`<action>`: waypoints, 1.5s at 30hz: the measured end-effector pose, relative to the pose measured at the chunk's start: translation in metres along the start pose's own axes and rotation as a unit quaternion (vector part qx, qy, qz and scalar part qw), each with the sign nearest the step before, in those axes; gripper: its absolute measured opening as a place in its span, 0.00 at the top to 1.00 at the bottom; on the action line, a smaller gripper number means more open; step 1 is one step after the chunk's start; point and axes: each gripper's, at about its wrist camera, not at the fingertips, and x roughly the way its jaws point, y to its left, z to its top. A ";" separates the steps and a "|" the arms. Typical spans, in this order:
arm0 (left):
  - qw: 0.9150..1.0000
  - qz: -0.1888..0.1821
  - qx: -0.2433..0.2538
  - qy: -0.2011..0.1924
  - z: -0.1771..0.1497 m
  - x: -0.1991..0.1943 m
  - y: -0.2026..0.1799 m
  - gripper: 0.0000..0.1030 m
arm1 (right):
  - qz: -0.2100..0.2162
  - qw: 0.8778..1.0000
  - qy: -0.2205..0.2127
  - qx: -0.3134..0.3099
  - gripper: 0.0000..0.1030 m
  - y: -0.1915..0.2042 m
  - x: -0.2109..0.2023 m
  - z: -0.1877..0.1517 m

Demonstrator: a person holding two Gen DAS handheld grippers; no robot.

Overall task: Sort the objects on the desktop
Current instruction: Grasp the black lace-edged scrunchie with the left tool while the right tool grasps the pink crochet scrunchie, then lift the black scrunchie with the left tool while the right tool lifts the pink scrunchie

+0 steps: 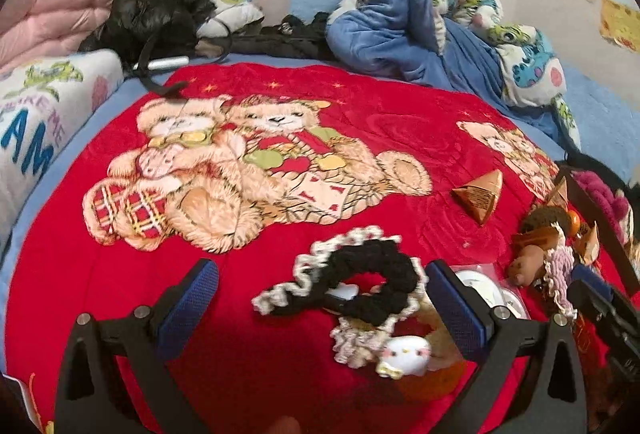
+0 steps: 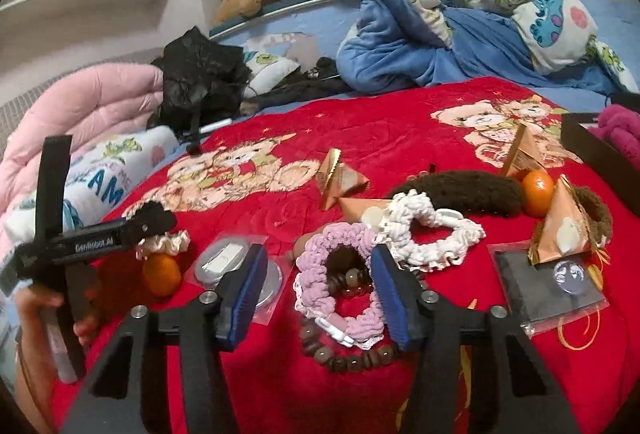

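Small things lie scattered over the red bear blanket (image 1: pixel 360 106) on the bed, and the sorting is in its picking-up stage, by my reading.

The right tool (image 2: pixel 320 298) sits low over a pink scrunchie (image 2: pixel 320 254) that lies on top of a string of brown beads (image 2: pixel 348 358). Its jaws stand partway in, with the scrunchie between the blue pads (image 2: pixel 244 298); I cannot see them pressing the fabric, so I would call it not yet gripped. A white scrunchie (image 2: pixel 432 234) lies just beyond, touching the pink one.

The left tool (image 1: pixel 320 302) has its jaws wide and holds nothing. Between them lies a black scrunchie with a cream frill (image 1: pixel 360 290), and nearer the camera a small white plush charm (image 1: pixel 404 354).

A dark box (image 2: pixel 592 150) sits at the right edge of the blanket with something magenta and fluffy in it; it may be where the hair ties go, though I cannot be sure.

Next, the right tool needs to close on the pink scrunchie alone and lift it clear. The risk is dragging the beads or the white scrunchie along.
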 end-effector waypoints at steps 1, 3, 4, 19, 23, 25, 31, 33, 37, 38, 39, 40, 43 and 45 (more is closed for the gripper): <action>1.000 -0.003 -0.010 0.002 0.000 0.001 0.004 0.00 | -0.004 1.000 0.002 -0.003 0.51 0.001 0.001 0.000; 1.000 -0.007 -0.024 0.002 0.000 0.002 0.010 0.02 | -0.005 1.000 0.006 -0.002 0.54 0.000 0.002 -0.001; 0.999 -0.012 -0.031 0.003 -0.001 0.003 0.013 0.03 | -0.006 1.000 0.007 0.002 0.55 -0.001 0.003 -0.001; 0.998 -0.030 -0.045 0.019 -0.005 0.011 0.018 0.61 | 0.009 1.000 0.009 -0.010 0.64 0.004 0.003 -0.002; 0.998 -0.035 -0.051 0.011 -0.006 0.008 0.021 0.73 | 0.010 1.000 0.019 -0.002 0.79 0.001 0.007 -0.003; 0.998 -0.037 -0.050 0.004 -0.006 0.005 0.021 0.77 | 0.011 1.000 0.024 -0.002 0.86 0.001 0.009 -0.004; 0.998 -0.027 -0.053 -0.026 -0.008 -0.009 0.022 0.78 | 0.010 1.000 0.013 -0.009 0.88 0.004 0.005 -0.005; 0.997 -0.027 -0.060 -0.040 -0.009 -0.015 0.025 0.78 | 0.009 1.000 0.009 -0.010 0.88 0.005 0.003 -0.005; 0.995 -0.025 -0.064 -0.065 -0.011 -0.026 0.027 0.78 | 0.012 1.000 -0.001 -0.012 0.88 0.005 -0.001 -0.005; 0.995 -0.024 -0.065 -0.070 -0.011 -0.028 0.027 0.78 | 0.013 1.000 -0.003 -0.014 0.88 0.007 -0.002 -0.005; 0.995 -0.022 -0.064 -0.078 -0.012 -0.032 0.027 0.78 | 0.013 1.000 -0.006 -0.017 0.88 0.008 -0.003 -0.005; 0.994 -0.022 -0.063 -0.081 -0.013 -0.034 0.027 0.78 | 0.012 1.000 -0.010 -0.021 0.88 0.010 -0.005 -0.006; 0.994 -0.016 -0.056 -0.097 -0.016 -0.043 0.023 0.78 | 0.008 0.999 -0.025 -0.032 0.88 0.014 -0.013 -0.008; 0.993 -0.015 -0.049 -0.106 -0.018 -0.048 0.021 0.78 | 0.000 0.999 -0.038 -0.036 0.88 0.016 -0.018 -0.008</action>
